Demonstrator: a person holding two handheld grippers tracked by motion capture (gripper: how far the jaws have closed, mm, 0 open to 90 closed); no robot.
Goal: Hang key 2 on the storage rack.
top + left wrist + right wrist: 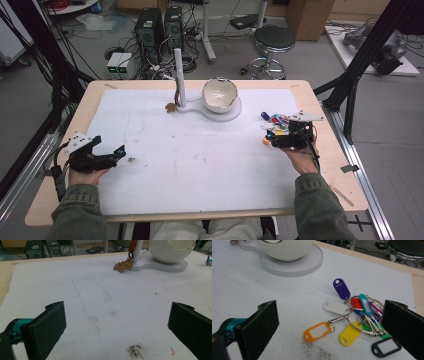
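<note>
Overhead, a person seated at a wooden table [60, 200] covered by a white mat [200, 160] holds a two-jaw gripper in each hand. At 12 o'clock on the mat stands a white base [227, 114] carrying a white bowl [219, 93] with a broken rim; what lies inside the bowl cannot be made out. A white post [179, 77] rises from the same base, with a small brass-coloured charm [171, 107] hanging at its foot.

At 8 o'clock, the left gripper [118, 152] rests with its jaws wide apart over bare mat, holding nothing. At 3 o'clock, the right gripper [272, 134] sits with its jaws also spread, a bunch of key tags [275, 120] just ahead of it.

The right gripper view separates that bunch into single tags on metal rings [362, 315]: purple [341, 288], white [336, 308], orange [318, 331], yellow [350, 335], red [355, 302], teal [366, 304] and black [386, 347]. Their label windows appear blank. The left gripper view picks out the charm's clip and a dark smudge [135, 350] on the mat between its jaws.
</note>
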